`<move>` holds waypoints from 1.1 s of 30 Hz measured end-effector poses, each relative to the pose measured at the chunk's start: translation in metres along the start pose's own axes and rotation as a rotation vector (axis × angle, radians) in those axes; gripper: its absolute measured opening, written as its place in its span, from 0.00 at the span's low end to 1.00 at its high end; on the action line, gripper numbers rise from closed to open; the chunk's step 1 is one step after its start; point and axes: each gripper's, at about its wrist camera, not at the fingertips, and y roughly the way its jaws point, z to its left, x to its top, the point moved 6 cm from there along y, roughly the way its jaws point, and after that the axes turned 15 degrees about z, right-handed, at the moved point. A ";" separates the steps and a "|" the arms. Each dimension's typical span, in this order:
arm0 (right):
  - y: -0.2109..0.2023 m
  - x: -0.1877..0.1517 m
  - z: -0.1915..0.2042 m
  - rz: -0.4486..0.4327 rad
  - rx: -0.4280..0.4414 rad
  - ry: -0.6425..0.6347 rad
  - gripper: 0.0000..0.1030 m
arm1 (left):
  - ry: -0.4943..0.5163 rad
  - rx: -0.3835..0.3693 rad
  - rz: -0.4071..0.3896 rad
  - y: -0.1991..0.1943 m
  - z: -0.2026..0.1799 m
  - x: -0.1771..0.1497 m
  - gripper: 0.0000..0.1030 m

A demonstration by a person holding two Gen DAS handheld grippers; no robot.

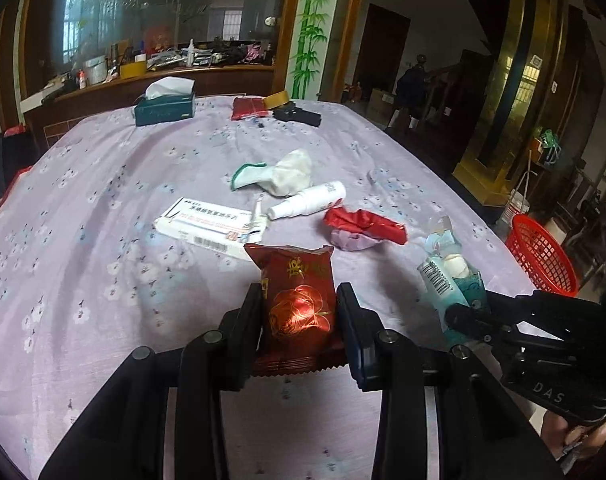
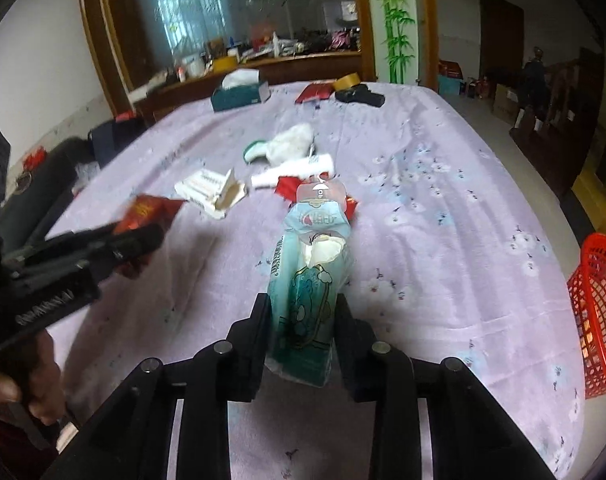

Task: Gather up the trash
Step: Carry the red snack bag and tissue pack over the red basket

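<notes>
Lilac floral cloth covers the table (image 1: 103, 184), and over it we hold both grippers above the litter. Our left gripper (image 1: 299, 312) is clenched on a dark red snack packet (image 1: 297, 300), its pads pressing both sides, the packet lifted clear of the cloth. Our right gripper (image 2: 303, 320) grasps a pale blue tissue pack (image 2: 315, 280) with white tissue poking from its torn top. Ahead on the cloth lie a crumpled red wrapper (image 1: 367, 226), a white spray bottle (image 1: 309, 200), a flat medicine box (image 1: 207, 224) and a wadded white cloth (image 1: 283, 174). At the far end sits a teal tissue box (image 1: 165, 108). A red mesh basket (image 2: 599, 312) stands off the table's right edge
</notes>
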 end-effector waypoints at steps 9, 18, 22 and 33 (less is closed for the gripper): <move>-0.010 -0.003 -0.022 -0.019 0.006 0.054 0.32 | 0.047 0.055 -0.012 0.005 -0.017 0.000 0.34; -0.013 -0.004 -0.028 -0.025 0.014 0.065 0.32 | 0.062 0.077 -0.013 0.007 -0.019 -0.002 0.34; -0.014 -0.004 -0.026 -0.024 0.015 0.058 0.32 | 0.062 0.077 -0.011 0.008 -0.020 -0.002 0.34; -0.015 -0.005 -0.022 -0.026 0.018 0.051 0.32 | 0.068 0.107 -0.029 0.006 -0.020 -0.003 0.34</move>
